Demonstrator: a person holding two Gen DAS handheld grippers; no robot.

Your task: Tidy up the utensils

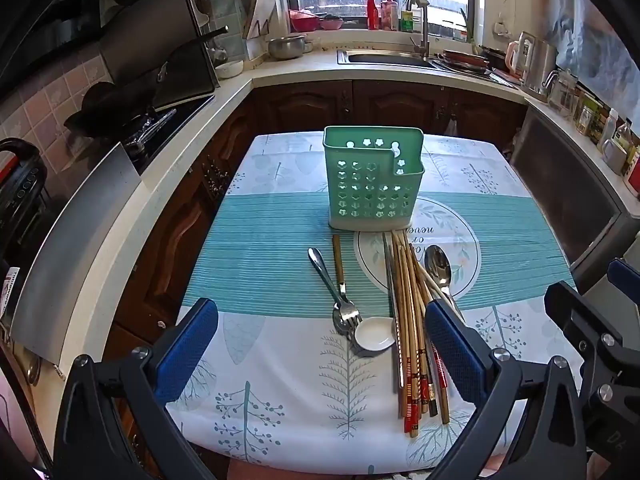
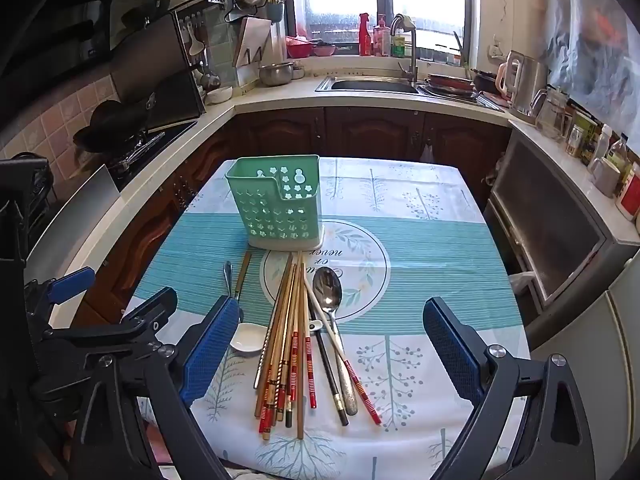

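Note:
A green perforated utensil holder (image 1: 372, 180) (image 2: 276, 204) stands upright and looks empty at the middle of the tablecloth. In front of it lies a bundle of wooden chopsticks (image 1: 412, 320) (image 2: 288, 344). Beside them lie a large metal spoon (image 1: 438, 268) (image 2: 328, 292), a white ceramic spoon (image 1: 376, 334) (image 2: 248, 338), a small metal spoon (image 1: 326, 280) and a wooden-handled fork (image 1: 340, 268). My left gripper (image 1: 320, 348) hovers open above the near utensils. My right gripper (image 2: 332, 352) is open over the chopstick ends. Neither holds anything.
The table (image 1: 280, 224) stands in a U-shaped kitchen, with a stove and pans (image 1: 132, 120) to the left. A sink (image 2: 372, 86) lies under the window. A kettle and jars (image 2: 560, 120) stand on the right counter. The right gripper's frame (image 1: 592, 344) shows at right.

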